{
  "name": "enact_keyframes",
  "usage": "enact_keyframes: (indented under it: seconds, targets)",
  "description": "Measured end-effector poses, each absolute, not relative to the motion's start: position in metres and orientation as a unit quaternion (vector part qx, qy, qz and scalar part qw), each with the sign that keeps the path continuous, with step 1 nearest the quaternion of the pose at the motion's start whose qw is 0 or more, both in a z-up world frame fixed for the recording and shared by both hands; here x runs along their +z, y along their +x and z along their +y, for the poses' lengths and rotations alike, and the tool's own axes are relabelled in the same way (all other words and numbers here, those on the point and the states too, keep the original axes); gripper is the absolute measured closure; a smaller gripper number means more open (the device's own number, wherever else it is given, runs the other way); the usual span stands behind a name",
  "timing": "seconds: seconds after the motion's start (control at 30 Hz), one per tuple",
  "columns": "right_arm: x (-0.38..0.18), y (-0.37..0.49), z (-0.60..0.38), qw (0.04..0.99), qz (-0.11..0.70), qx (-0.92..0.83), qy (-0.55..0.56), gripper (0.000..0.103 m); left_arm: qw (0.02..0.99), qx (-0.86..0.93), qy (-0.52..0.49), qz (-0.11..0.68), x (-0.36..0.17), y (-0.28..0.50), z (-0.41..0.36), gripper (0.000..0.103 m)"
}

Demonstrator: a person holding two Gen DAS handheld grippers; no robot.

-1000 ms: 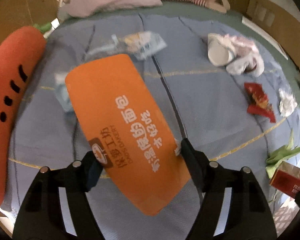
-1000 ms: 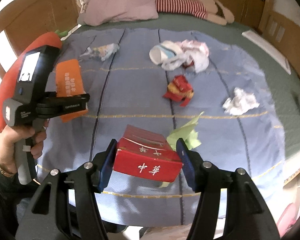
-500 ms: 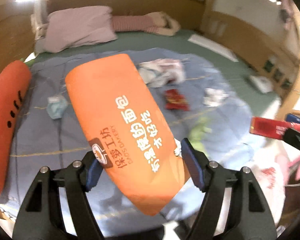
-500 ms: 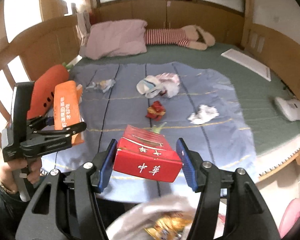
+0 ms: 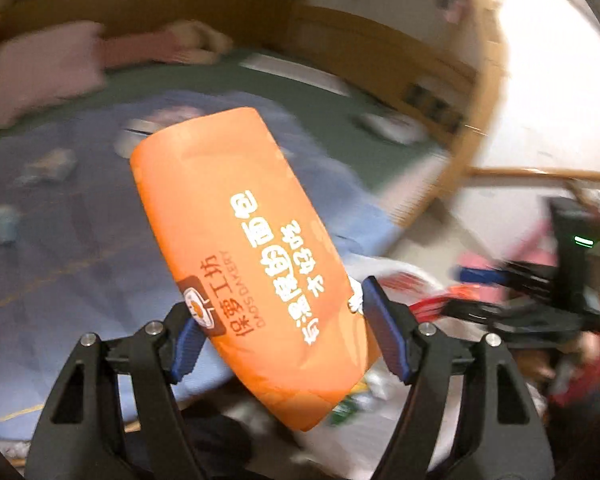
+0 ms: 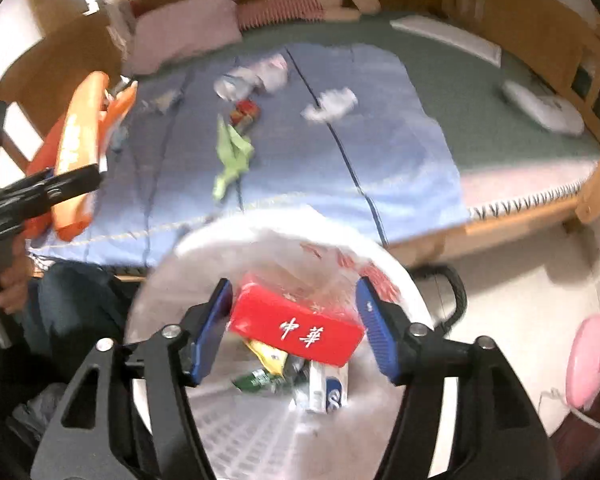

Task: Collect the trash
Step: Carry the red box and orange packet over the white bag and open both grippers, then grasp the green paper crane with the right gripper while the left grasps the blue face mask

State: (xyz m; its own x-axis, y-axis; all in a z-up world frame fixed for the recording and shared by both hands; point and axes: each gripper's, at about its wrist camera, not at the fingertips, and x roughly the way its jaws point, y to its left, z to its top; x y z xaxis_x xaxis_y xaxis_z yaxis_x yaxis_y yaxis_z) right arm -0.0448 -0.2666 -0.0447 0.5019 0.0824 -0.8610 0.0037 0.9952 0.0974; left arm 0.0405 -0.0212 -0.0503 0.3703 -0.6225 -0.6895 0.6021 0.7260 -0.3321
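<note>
Filling most of the right wrist view: bed [image 6: 480, 92] w/ green cover, wooden frame round it, pink pillow [image 6: 184, 28] at the far end. Spread over the near half: blue sheet [image 6: 380, 152] w/ dark stripes, scraps scattered on it. Standing on the floor just beside the bed edge, below the right tool [image 6: 294, 312]: white bin [image 6: 400, 276], lined w/ clear plastic bag, mesh wall visible, some rubbish lying at the bottom.

Clamped in the left tool [image 5: 278, 328]: orange bread wrapper [image 5: 244, 240], long, flat, rounded at the far end, white Chinese lettering down its length plus a small round logo near the left pad. Both blue pads pressing its edges; wrapper tilted up-left, hanging in the air off the bed edge, near the bin.

Sitting between the right tool's blue pads, over the bin mouth: red box [image 6: 296, 326], cigarette-pack type, white characters on the side facing the cam. Jaws opening; small gap showing at the left pad, so not squeezed.

On the sheet, well apart: crumpled green paper [image 6: 232, 152], white tissue [image 6: 332, 104], small red wrapper [image 6: 246, 110]. In the bin: yellow packet [image 6: 270, 356], white-blue carton [image 6: 328, 392].
</note>
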Motion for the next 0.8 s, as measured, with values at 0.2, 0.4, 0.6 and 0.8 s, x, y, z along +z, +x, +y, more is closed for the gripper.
enact_keyframes:
  seconds: [0.2,0.4,0.6,0.8]
  targets:
    - [-0.016,-0.055,-0.321,0.894,0.424,-0.059,0.131,0.020,0.739,-0.492,-0.021,0.460,-0.072,0.019,-0.061,0.030]
    - [-0.021,-0.043,-0.346,0.882,0.425,-0.080,0.187,0.020,0.656,-0.540,-0.009,0.528,-0.114,0.005,-0.104,0.012]
    - [-0.033,-0.022,-0.348,0.871,0.445,-0.080,0.192,0.020,0.707,-0.511,-0.037,0.487,-0.094,0.039,-0.068,0.007]
    - [-0.047,0.003,-0.328,0.865,0.465,-0.068,0.174,0.020,0.862,-0.173,-0.014,0.477,-0.100,0.152,0.049,0.007]
